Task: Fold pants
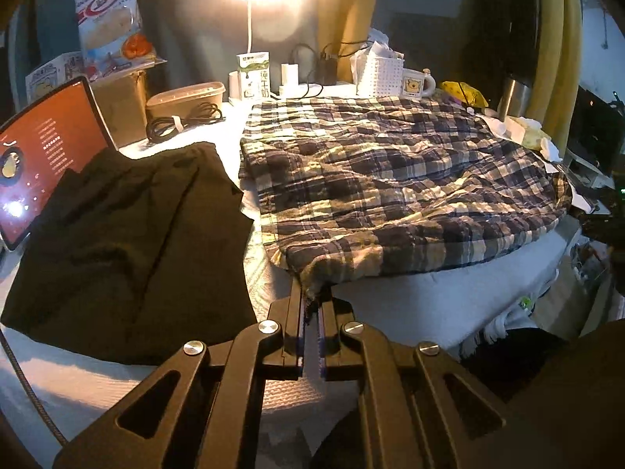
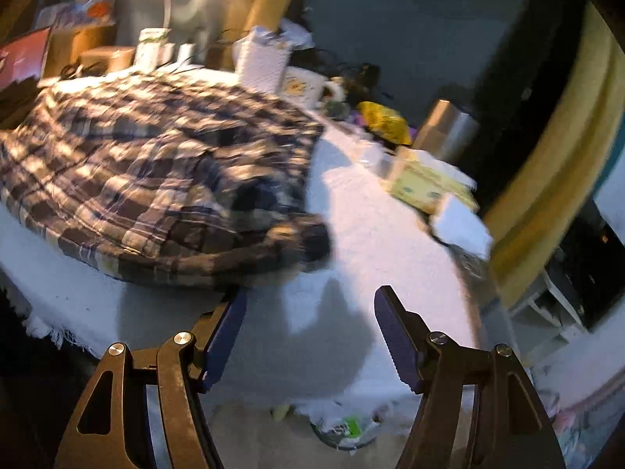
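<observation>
The plaid pants point(image 1: 390, 179) lie spread on a table covered with a white cloth point(image 1: 410, 297). My left gripper point(image 1: 311, 293) is shut on the pants' near corner at the table's front edge. In the right wrist view the same plaid pants point(image 2: 156, 179) lie to the left, blurred by motion. My right gripper point(image 2: 310, 305) is open and empty, above the white cloth point(image 2: 383, 234) just right of the pants' near right corner, not touching them.
A folded black garment point(image 1: 129, 246) lies left of the pants, with a lit tablet point(image 1: 43, 156) behind it. At the back stand a lamp, milk carton point(image 1: 256, 76), food box, cables, white basket point(image 1: 381, 74), mug point(image 1: 416, 84). A steel tumbler point(image 2: 445, 133) and tissue packs point(image 2: 429, 183) sit at right.
</observation>
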Tool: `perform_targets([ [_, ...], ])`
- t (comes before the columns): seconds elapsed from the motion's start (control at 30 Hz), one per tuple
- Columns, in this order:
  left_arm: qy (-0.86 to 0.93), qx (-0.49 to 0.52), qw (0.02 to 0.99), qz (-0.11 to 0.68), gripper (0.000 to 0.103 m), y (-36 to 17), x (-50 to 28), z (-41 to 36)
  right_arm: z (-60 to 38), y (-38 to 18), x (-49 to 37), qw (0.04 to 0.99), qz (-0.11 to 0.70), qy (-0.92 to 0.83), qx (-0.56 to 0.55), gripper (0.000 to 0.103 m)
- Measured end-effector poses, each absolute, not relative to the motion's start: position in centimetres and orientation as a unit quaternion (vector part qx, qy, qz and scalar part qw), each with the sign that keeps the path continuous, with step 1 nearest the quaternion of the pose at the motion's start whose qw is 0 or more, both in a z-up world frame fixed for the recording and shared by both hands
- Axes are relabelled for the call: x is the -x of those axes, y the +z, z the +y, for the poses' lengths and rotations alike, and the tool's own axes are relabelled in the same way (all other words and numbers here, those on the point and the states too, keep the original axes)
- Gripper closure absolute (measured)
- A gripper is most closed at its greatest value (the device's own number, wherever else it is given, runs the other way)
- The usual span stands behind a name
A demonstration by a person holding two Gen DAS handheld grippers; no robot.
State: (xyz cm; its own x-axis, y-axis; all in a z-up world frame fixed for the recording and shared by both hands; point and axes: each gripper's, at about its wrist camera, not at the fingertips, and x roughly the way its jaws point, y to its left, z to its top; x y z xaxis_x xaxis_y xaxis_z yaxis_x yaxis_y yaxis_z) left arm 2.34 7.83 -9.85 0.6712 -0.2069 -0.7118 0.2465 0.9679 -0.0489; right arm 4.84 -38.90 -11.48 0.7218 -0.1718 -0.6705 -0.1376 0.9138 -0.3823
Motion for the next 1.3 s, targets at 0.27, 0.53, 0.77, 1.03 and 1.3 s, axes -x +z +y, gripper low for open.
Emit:
perform_targets([
  [0.27,-0.116,-0.019,0.917,0.380,0.100,-9.0,-2.3,8.2,-36.9,-11.6,-7.0,0.913,0.351,0.024,0.208,0.037],
  [0.53,-0.113,-0.005,0.930,0.349,0.100,-7.5,-1.5,8.3,-37.1,-10.4,-5.9,0.933,0.327,0.041,0.147,0.077],
  [0.77,-0.115,-0.001,0.946,0.302,0.100,-4.6,-0.7,8.2,-37.5,-7.4,-5.2,0.944,0.299,0.018,0.136,0.077],
  [1.03,-0.113,-0.008,0.960,0.256,0.100,-1.2,-0.5,8.0,-38.6,-5.0,-5.3,0.956,0.276,0.004,0.101,0.077],
  [1.3,-0.107,0.001,0.966,0.237,0.100,0.2,-2.6,7.1,-39.2,-3.1,-6.2,0.962,0.264,0.007,0.063,0.077],
])
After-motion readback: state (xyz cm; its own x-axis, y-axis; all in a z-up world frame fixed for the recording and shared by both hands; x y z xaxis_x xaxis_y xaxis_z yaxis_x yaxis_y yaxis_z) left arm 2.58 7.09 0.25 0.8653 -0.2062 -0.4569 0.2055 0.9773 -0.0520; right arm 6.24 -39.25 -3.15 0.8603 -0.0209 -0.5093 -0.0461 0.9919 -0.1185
